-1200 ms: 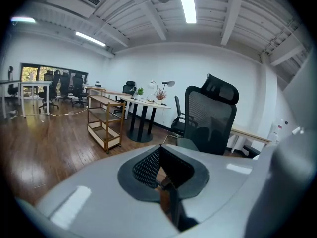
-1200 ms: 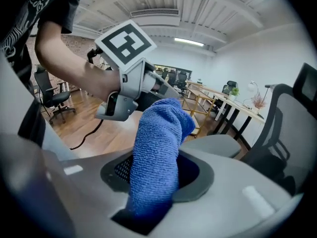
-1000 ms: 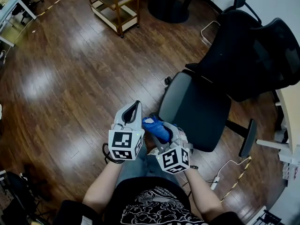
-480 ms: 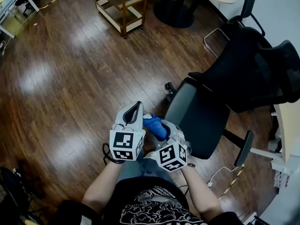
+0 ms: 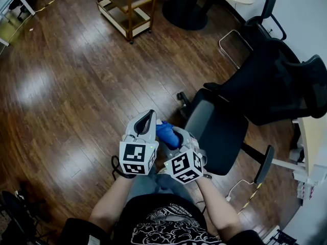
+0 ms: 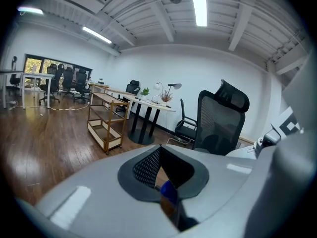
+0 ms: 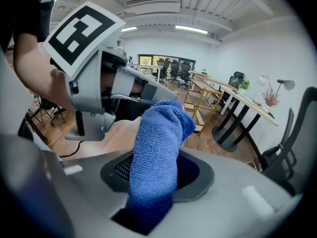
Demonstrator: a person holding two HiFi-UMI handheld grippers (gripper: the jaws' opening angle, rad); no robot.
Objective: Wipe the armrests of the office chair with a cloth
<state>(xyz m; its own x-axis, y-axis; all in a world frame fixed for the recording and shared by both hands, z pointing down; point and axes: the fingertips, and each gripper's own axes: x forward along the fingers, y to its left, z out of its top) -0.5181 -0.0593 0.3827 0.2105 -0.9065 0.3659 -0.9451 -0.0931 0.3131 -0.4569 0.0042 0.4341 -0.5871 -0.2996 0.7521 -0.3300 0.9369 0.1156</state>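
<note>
Dark glossy plank floor (image 5: 76, 86), with a wooden shelf trolley (image 5: 125, 6) farther off. A black mesh office chair (image 5: 219, 131) stands right, its armrest (image 5: 263, 165) apart from the cloth (image 7: 158, 152). The cloth is blue, nubbly and bunched upright, clamped in the right gripper (image 5: 180, 137). The left gripper (image 5: 147, 117) has its jaws together and empty

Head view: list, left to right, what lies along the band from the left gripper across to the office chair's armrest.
left gripper → blue cloth → right gripper, shut on that cloth → office chair seat → armrest
</note>
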